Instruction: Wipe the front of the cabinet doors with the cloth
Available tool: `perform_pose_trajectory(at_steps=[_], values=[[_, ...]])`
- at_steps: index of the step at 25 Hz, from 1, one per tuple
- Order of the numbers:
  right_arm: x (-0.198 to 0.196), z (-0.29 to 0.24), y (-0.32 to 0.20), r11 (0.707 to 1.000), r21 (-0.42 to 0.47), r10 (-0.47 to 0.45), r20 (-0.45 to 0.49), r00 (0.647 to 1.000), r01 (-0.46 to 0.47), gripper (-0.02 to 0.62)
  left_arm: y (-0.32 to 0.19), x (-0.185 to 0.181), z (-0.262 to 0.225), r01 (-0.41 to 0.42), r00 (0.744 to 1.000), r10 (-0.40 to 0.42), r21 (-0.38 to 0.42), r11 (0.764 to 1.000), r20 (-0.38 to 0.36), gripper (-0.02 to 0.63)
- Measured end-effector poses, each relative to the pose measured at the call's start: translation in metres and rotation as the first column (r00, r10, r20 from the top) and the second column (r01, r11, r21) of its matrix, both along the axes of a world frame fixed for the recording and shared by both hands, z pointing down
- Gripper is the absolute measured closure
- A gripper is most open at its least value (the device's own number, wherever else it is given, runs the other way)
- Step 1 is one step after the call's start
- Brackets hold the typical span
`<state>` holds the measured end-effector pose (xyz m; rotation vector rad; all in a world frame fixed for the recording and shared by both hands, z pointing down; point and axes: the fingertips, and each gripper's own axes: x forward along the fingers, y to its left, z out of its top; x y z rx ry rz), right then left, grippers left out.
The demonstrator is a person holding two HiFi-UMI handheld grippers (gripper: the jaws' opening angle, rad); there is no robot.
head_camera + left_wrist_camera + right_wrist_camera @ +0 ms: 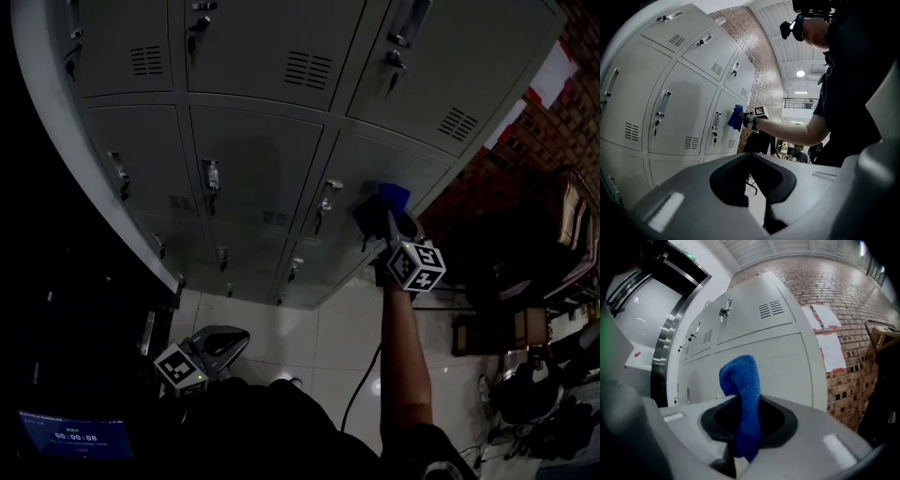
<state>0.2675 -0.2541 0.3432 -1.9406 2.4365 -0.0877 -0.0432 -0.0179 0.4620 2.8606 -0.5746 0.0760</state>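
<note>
The grey metal cabinet [253,159] has rows of locker doors with handles and vents. My right gripper [382,223] is held out at arm's length, shut on a blue cloth [380,204] that lies against a door in the right column. In the right gripper view the blue cloth [743,394] sticks up out of the jaws of the right gripper [740,437], with the cabinet door [778,362] just beyond. The left gripper view shows the blue cloth [736,117] touching the door. My left gripper [220,342] hangs low by the floor; the left gripper [757,187] is shut and holds nothing.
A brick wall [506,159] adjoins the cabinet's right end. Dark chairs and furniture [562,234] crowd the right side. A cable [361,384] trails over the white tiled floor. A small lit screen [75,436] sits at the lower left.
</note>
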Motion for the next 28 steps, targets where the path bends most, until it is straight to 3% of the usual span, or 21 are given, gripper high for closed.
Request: perform_pose_trajectory(at_steps=[7, 13, 20, 28], values=[[-0.086, 0.024, -0.022, 0.991, -0.041, -0.129, 0.000, 0.992, 0.129, 0.517, 0.000, -0.031, 0.002, 0.048, 0.999, -0.048, -0.004, 0.999, 0.004, 0.606], [-0.131, 0.038, -0.045, 0.979, -0.067, -0.192, 0.006, 0.981, 0.192, 0.517, -0.001, -0.060, 0.004, 0.104, 0.994, -0.104, -0.005, 0.995, 0.014, 0.606], [-0.139, 0.053, -0.060, 0.980, -0.092, -0.181, -0.023, 0.983, 0.178, 0.517, -0.004, -0.077, 0.005, 0.129, 0.992, -0.128, -0.023, 0.991, 0.020, 0.606], [-0.122, 0.057, -0.058, 0.983, -0.107, -0.155, -0.054, 0.986, 0.149, 0.517, -0.011, -0.063, 0.006, 0.097, 0.995, -0.097, -0.023, 0.995, 0.007, 0.606]])
